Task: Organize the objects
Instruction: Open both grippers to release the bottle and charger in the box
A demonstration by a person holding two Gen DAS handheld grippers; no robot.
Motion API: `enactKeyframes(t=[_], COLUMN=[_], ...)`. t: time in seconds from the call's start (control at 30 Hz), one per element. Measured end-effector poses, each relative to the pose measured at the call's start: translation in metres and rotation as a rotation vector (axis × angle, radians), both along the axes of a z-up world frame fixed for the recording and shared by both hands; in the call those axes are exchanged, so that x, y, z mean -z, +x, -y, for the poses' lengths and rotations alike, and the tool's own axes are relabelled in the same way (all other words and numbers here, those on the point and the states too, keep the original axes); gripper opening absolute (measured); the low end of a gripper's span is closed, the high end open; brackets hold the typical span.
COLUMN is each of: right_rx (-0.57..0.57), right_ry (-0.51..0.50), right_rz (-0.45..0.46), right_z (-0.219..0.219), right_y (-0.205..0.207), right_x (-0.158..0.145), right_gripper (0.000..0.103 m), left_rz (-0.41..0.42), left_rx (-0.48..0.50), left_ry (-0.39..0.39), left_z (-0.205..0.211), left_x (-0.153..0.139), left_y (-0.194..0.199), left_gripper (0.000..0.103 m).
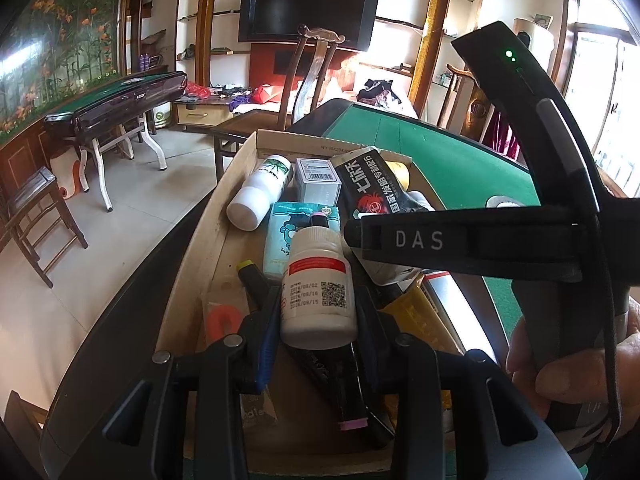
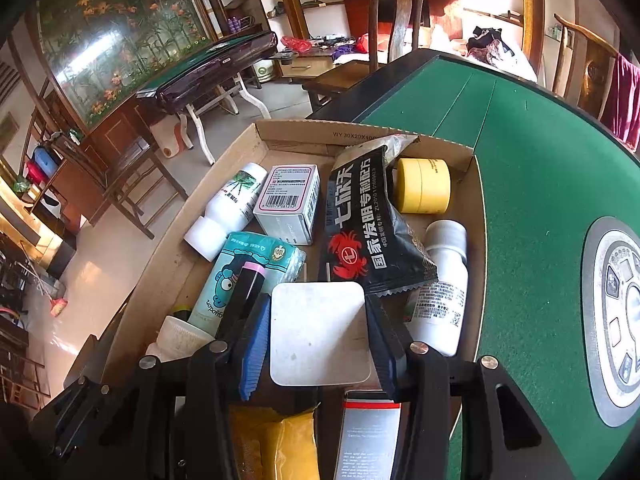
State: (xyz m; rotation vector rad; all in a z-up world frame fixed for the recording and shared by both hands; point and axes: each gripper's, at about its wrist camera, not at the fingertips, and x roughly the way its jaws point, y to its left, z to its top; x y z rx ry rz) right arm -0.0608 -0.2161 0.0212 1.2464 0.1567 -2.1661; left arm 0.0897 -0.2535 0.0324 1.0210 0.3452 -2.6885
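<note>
An open cardboard box (image 1: 208, 240) (image 2: 304, 128) stands on the green table (image 2: 540, 160), filled with several small items. My left gripper (image 1: 318, 304) is shut on a white pill bottle (image 1: 320, 280) with a red band, held upright above the box. My right gripper (image 2: 320, 320) is shut on a flat white square object (image 2: 320, 332), both blue pads against its sides. In the left wrist view its finger (image 1: 400, 240) reaches in from the right. Below lie a teal tissue pack (image 2: 244, 272), a black sachet (image 2: 364, 220), a yellow roll (image 2: 424, 186) and a barcoded carton (image 2: 288, 204).
Two more white bottles (image 2: 228, 208) (image 2: 444, 288) and a black marker (image 2: 248, 284) lie in the box. A yellow packet (image 2: 280, 440) sits under my right gripper. The table's round control panel (image 2: 616, 320) is at right. A wooden chair (image 1: 312, 76) stands behind the box.
</note>
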Motion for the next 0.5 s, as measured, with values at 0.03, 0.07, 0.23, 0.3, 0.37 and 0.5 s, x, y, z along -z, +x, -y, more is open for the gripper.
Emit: enactKeyframes(t=[0.03, 0.07, 0.23, 0.3, 0.37, 0.5], right_rx=[-0.001, -0.001, -0.008, -0.008, -0.005, -0.01], right_ry=[0.0, 0.001, 0.006, 0.002, -0.005, -0.011], right_rz=[0.0, -0.001, -0.007, -0.004, -0.005, -0.016], right_z=[0.0, 0.0, 0.003, 0.002, 0.002, 0.001], right_y=[0.001, 0.001, 0.003, 0.004, 0.006, 0.009], right_x=[0.0, -0.001, -0.003, -0.003, -0.005, -0.011], right_gripper=[0.051, 0.051, 0.053, 0.057, 0.058, 0.063], left_rz=[0.0, 0.0, 0.0, -0.002, -0.006, -0.007], left_rx=[-0.001, -0.001, -0.003, -0.008, -0.005, -0.004], left_ry=[-0.001, -0.004, -0.004, -0.001, 0.004, -0.009], left_z=[0.0, 0.0, 0.0, 0.0, 0.001, -0.002], left_x=[0.0, 0.0, 0.0, -0.001, -0.002, -0.004], left_y=[0.0, 0.0, 0.001, 0.002, 0.002, 0.004], left_gripper=[0.035, 0.036, 0.048, 0.053, 0.058, 0.067])
